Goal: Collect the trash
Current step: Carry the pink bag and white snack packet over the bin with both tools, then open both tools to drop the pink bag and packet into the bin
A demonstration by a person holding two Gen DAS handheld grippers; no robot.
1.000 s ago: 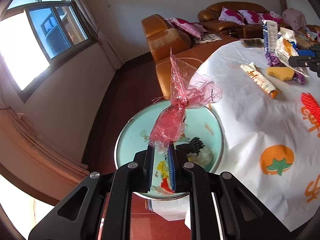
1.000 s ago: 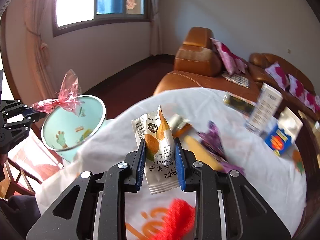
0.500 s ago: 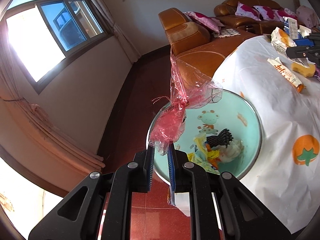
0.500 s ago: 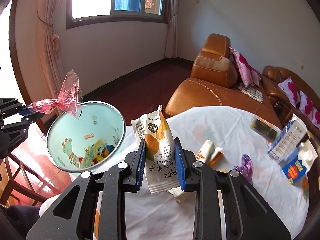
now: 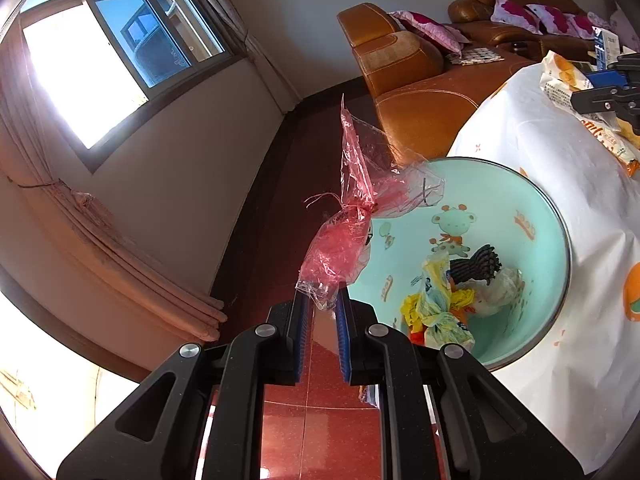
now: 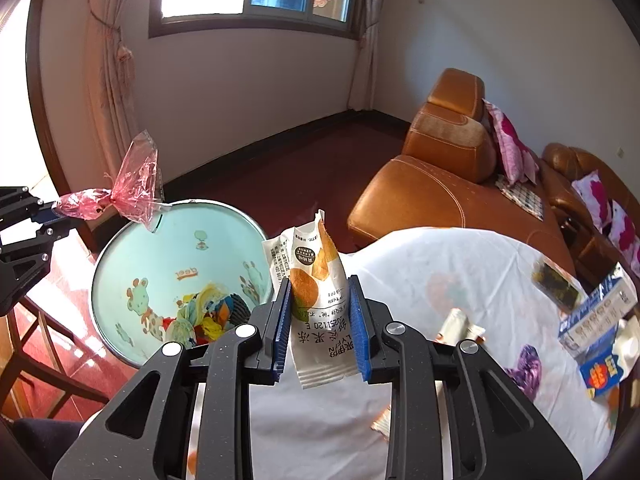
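My left gripper (image 5: pixel 320 300) is shut on a crumpled pink cellophane wrapper (image 5: pixel 352 228), held beside the near rim of a light blue trash bin (image 5: pixel 532 200) that holds several wrappers. The wrapper (image 6: pixel 120 196) and bin (image 6: pixel 120 264) also show in the right wrist view. My right gripper (image 6: pixel 320 300) is shut on a white snack packet (image 6: pixel 316 280) with orange biscuit pictures, held above the table edge just right of the bin. It appears at far right in the left wrist view (image 5: pixel 608 92).
A round table with a white printed cloth (image 6: pixel 420 280) carries a milk carton (image 6: pixel 600 308), a purple wrapper (image 6: pixel 524 364) and other packets. An orange leather sofa (image 6: pixel 448 176) stands behind. The red floor (image 5: pixel 320 420) lies below the bin.
My left gripper has drawn back from over the bin toward its near rim, still holding the pink wrapper. My right gripper has carried the snack packet left, closer to the bin.
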